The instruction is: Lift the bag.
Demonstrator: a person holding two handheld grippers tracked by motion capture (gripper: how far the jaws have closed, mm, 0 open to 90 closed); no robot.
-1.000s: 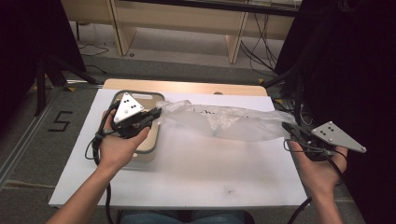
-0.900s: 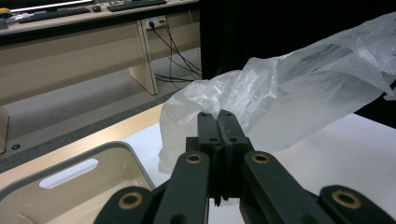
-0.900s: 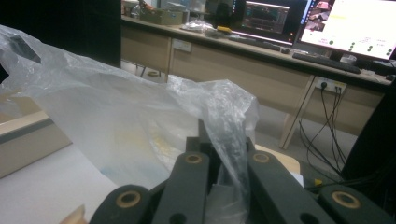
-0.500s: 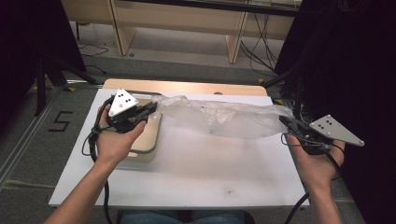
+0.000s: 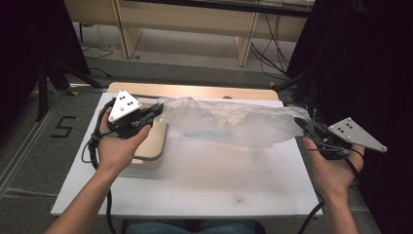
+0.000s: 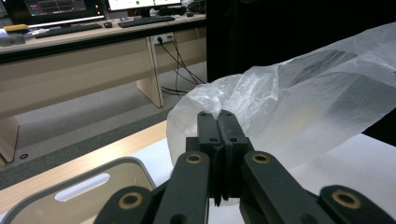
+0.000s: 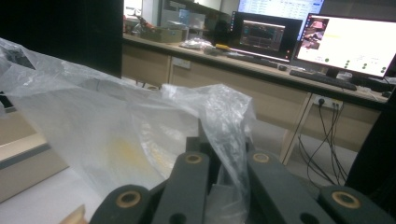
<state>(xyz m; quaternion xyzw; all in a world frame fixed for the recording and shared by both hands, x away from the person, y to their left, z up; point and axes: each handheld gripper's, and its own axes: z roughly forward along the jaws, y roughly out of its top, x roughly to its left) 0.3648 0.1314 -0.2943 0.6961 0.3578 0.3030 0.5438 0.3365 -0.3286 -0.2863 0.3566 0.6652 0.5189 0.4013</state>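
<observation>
The tabletop spreads white under everything, with a wooden strip along its far edge. Across its far half a clear plastic bag is stretched out in the air, running from the left gripper all the way over to the right gripper, sagging a little in the middle and hanging just above the white surface. At the left end sits a beige bin with rounded corners, and the left hand is over it, gripping its tool with the grey plate on top. In the left gripper view the 2 fingers are pressed flat together, pinching the bag's bunched end, with the bin's rim and its slot handle just below. Over on the right, the right hand holds its tool at the tabletop's right edge. In the right gripper view the crumpled film drapes right over the fingers, which are closed on that end of the bag; a faint yellow tint shows through the plastic.
</observation>
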